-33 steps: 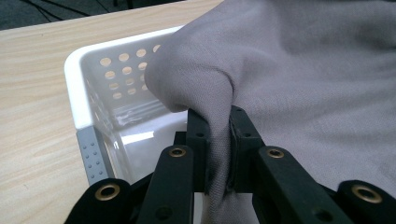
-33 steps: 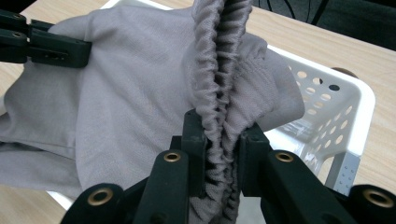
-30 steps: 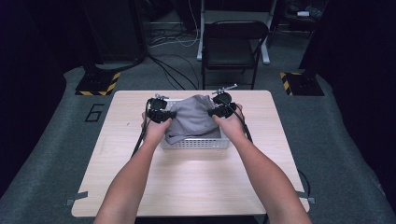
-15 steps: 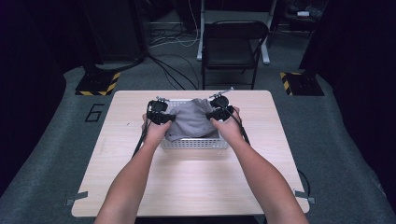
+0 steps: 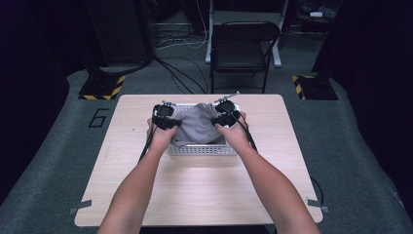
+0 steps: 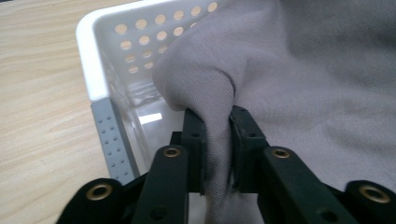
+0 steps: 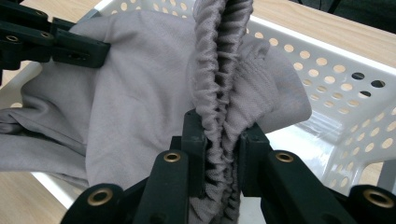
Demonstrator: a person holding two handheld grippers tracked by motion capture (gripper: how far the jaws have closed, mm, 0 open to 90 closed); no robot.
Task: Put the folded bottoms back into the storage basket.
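We lowered the grey fabric garment (image 5: 195, 127) into the white perforated plastic basket (image 5: 202, 149); our left hand-held gripper (image 6: 215, 122) was just easing open around its fold, while the right hand-held gripper (image 7: 223, 128) clenched the gathered waistband.

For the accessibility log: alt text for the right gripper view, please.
The right gripper pinches the gathered band of a grey garment between its black jaws, over a white perforated basket. The left gripper grips the cloth at upper left.
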